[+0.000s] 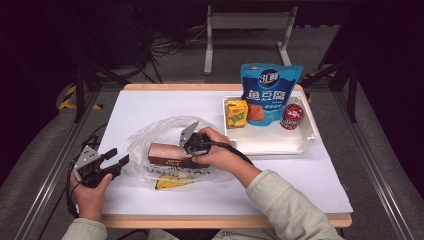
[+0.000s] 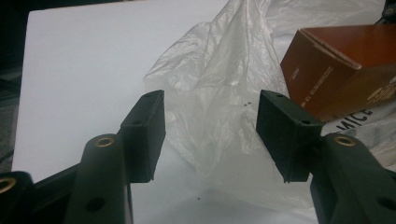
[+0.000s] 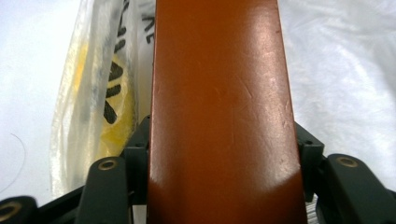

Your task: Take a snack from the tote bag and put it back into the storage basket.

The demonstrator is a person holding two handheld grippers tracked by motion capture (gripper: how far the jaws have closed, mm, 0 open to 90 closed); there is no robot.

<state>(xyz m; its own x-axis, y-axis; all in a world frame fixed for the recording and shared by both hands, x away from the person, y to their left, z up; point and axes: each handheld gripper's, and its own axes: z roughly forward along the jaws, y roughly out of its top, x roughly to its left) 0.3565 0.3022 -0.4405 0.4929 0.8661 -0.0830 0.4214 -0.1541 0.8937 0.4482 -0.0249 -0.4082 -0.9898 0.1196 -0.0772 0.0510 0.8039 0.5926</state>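
Room: dark floor with loose cables and a pale metal stand behind the table; the far background is too dark to read.
Table: white rectangular tabletop with a wooden edge (image 1: 150, 107), cut off at the near edge by the person's sleeves.
Bag: crumpled clear plastic bag with black lettering and a yellow patch (image 1: 150, 132), lying left of the table's middle; its print is partly covered and cannot be read in full.
Tray: shallow white plastic tray (image 1: 310, 135) at the far right of the table, well apart from the bag.
Pouch: blue stand-up foil pouch with white characters (image 1: 270, 92), upright in the tray's back, its foot hidden behind its neighbours.
Box: long reddish-brown glossy cardboard box (image 1: 167, 152), lying on the bag; the right hand covers its right end, and in the right gripper view its top face (image 3: 219, 107) shows fine scratches and a sheen.
Carton: small yellow drink carton (image 1: 236, 113), upright in the tray's left corner.
Can: red round can (image 1: 292, 116), in the tray right of the pouch; its label is too small to read.
Right gripper: black two-jaw gripper (image 1: 192, 144) clamped on the box, one jaw against each long side.
Left gripper: black two-jaw gripper (image 1: 112, 159) at the bag's left edge, jaws apart, bag film between them but not pinched.
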